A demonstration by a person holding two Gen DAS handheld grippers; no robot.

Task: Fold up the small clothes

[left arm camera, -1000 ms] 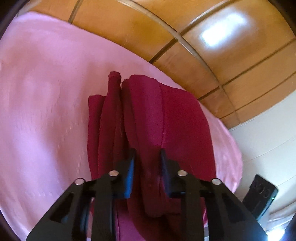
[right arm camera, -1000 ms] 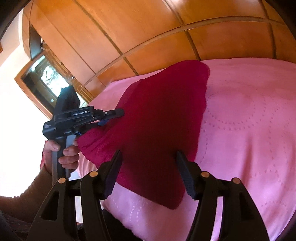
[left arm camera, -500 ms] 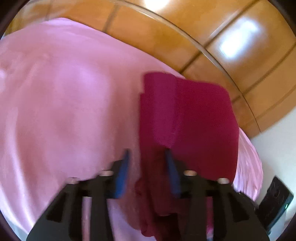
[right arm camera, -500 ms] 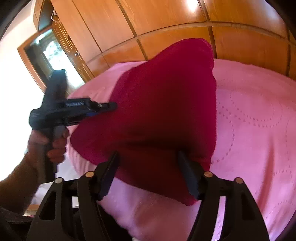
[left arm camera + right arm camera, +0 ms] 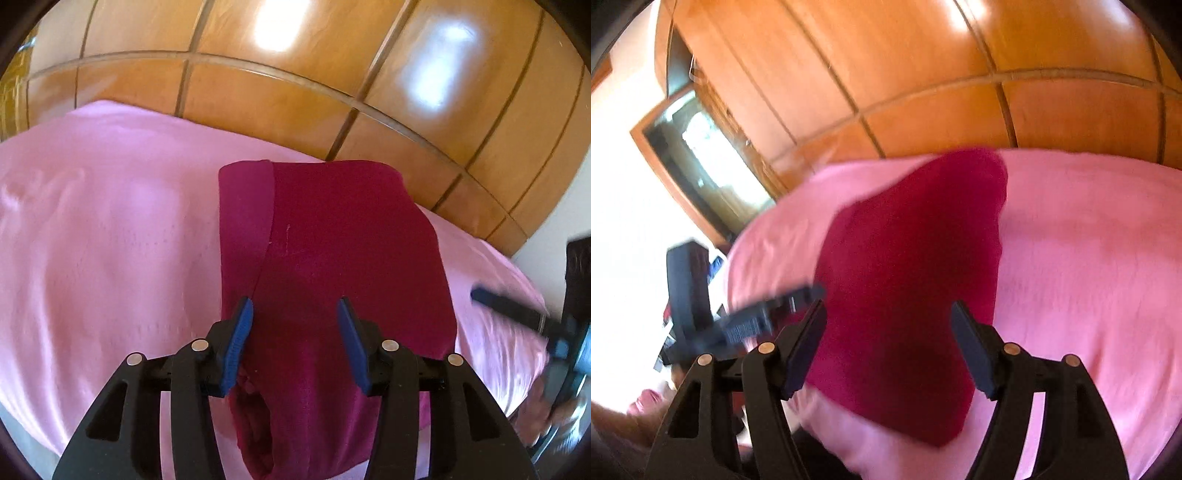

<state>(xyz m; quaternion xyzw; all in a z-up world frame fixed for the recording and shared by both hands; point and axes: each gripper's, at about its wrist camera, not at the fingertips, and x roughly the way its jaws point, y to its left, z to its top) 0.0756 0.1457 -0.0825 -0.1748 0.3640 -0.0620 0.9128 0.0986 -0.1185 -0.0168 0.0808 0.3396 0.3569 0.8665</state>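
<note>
A crimson garment (image 5: 332,236) lies folded on the pink bed cover (image 5: 110,240), one narrower layer showing along its left side. My left gripper (image 5: 294,306) hovers over the garment's near end, its blue pads (image 5: 240,332) apart and pressing on nothing. In the right wrist view the same garment (image 5: 908,258) runs away from me across the pink cover (image 5: 1089,258). My right gripper (image 5: 888,308) is open above its near part, nothing pinched. Each view catches the other tool, blurred, at its edge.
A glossy wooden wardrobe (image 5: 295,92) stands just behind the bed. A wood-framed glass panel (image 5: 713,162) is at the left in the right wrist view. A person's hand and sleeve (image 5: 646,406) show low on the left. The bed's edge falls away near both grippers.
The left jaws have widened and let go of the cloth, and that gripper has swung sideways. The bunched garment now lies flatter. The right gripper has risen a little and stands slightly wider.
</note>
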